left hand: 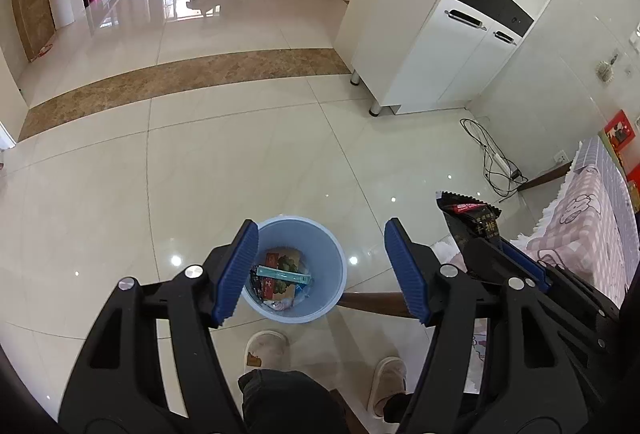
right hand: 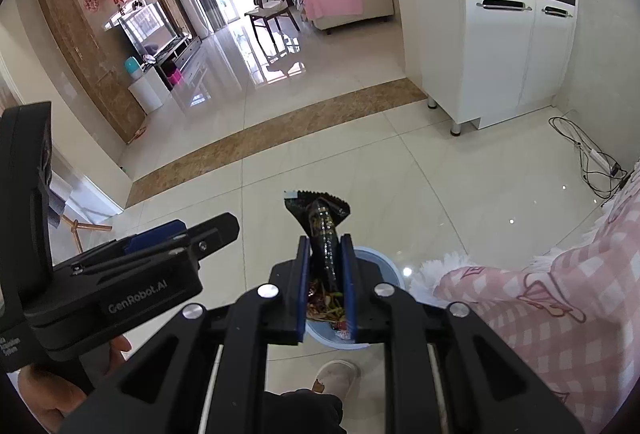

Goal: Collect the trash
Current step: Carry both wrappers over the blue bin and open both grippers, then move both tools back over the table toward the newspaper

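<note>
A light blue trash bin (left hand: 320, 234) stands on the tiled floor below me, with several wrappers and packets inside. My left gripper (left hand: 320, 270) is open and empty, held above the bin. My right gripper (right hand: 326, 246) is shut on a black snack wrapper (right hand: 320, 218) and holds it above the bin's rim (right hand: 384, 262). In the left wrist view the wrapper (left hand: 472, 218) and right gripper show at the right, beside the bin. In the right wrist view the left gripper (right hand: 184, 234) shows at the left.
A table with a pink checked cloth (right hand: 560, 294) is close on the right. A white cabinet (left hand: 432, 33) stands behind. Cables (left hand: 492, 157) lie on the floor by the wall. The person's slippers (left hand: 266, 348) are just below the bin.
</note>
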`<control>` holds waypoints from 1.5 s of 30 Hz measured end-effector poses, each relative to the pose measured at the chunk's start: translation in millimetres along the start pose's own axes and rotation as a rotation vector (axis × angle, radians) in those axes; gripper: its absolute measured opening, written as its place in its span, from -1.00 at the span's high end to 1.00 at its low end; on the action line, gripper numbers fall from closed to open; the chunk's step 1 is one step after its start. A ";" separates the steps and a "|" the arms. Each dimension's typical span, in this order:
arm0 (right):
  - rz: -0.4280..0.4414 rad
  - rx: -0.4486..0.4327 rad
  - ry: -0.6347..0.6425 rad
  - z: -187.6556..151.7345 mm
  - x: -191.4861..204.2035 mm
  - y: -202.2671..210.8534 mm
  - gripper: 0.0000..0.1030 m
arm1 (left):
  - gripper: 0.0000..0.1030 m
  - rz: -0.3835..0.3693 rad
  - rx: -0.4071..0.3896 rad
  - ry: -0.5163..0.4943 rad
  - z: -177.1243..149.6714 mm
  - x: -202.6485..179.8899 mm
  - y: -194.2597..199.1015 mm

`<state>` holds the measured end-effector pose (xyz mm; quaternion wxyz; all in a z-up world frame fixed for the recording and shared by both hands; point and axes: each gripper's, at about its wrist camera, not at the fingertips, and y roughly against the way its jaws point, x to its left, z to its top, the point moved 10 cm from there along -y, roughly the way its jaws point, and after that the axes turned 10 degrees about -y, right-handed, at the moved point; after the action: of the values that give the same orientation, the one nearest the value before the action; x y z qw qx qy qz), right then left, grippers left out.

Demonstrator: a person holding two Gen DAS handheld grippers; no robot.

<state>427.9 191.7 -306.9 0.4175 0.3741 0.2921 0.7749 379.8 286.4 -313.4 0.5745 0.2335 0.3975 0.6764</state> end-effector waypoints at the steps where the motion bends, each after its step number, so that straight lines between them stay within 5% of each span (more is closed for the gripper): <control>1: 0.001 0.000 0.002 0.5 0.7 -0.5 0.71 | -0.26 0.001 -0.003 0.000 1.0 -0.7 0.9; 28: -0.016 -0.132 0.029 27.9 13.0 21.8 0.48 | -0.30 0.083 -0.084 0.004 16.2 12.6 40.9; 39: -0.051 -0.230 -0.037 18.2 -28.8 103.3 0.39 | -0.32 0.011 -0.145 -0.086 15.9 -50.7 81.2; 45: -0.106 -0.321 -0.105 2.0 -76.8 173.9 0.31 | -0.35 -0.085 -0.189 -0.186 8.1 -123.3 112.4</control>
<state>383.6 41.9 -198.5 0.5268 0.3267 0.1620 0.7678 348.1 167.3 -200.8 0.6565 0.2227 0.2866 0.6613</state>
